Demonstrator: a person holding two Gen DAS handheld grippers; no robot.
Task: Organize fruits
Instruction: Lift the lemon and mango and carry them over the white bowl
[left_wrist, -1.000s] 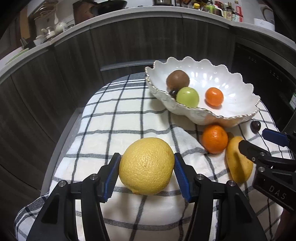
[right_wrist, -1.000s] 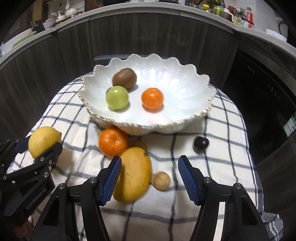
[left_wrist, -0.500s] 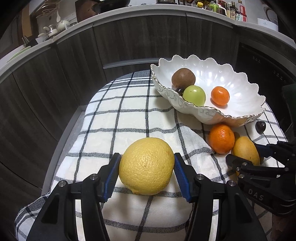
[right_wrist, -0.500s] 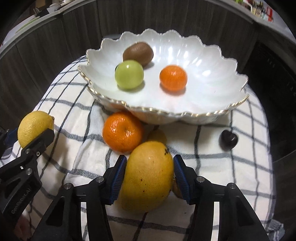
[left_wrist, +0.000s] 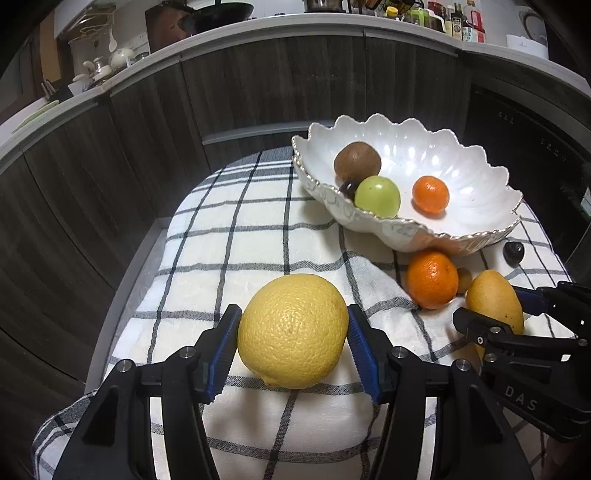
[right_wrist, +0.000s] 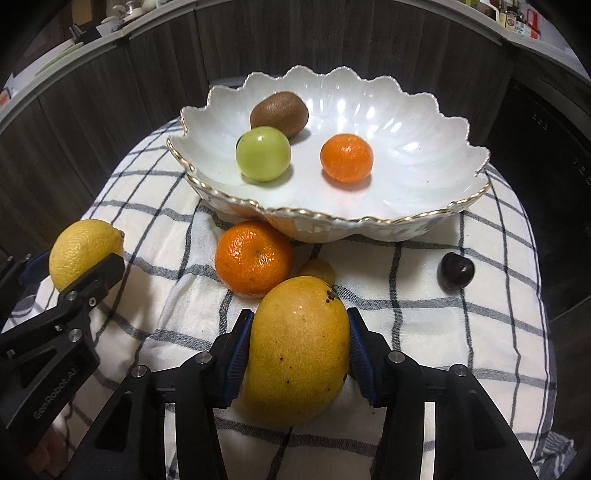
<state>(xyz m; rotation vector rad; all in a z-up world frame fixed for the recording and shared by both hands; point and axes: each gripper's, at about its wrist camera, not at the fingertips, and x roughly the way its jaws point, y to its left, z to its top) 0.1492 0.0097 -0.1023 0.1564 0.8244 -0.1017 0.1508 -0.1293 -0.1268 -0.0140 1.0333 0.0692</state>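
My left gripper (left_wrist: 291, 319) is shut on a large yellow lemon (left_wrist: 291, 339) that rests on the checked cloth (left_wrist: 240, 258). The jaws of my right gripper (right_wrist: 300, 321) are closing, with both blue pads against the sides of a yellow mango (right_wrist: 299, 354) lying on the cloth. Behind stands a scalloped white bowl (right_wrist: 332, 219) holding a kiwi (right_wrist: 279, 113), a green fruit (right_wrist: 263, 153) and a small tangerine (right_wrist: 346, 158). An orange (right_wrist: 253, 258) sits on the cloth between mango and bowl.
A dark cherry (right_wrist: 455, 270) lies on the cloth right of the mango, and a small yellowish fruit (right_wrist: 318, 270) hides behind it. Dark wooden cabinet fronts (left_wrist: 129, 147) curve around the back; the cloth drops off at its left and right edges.
My right gripper came forward and down around the mango, and its jaws narrowed until the pads met its sides. The left gripper and lemon kept still.
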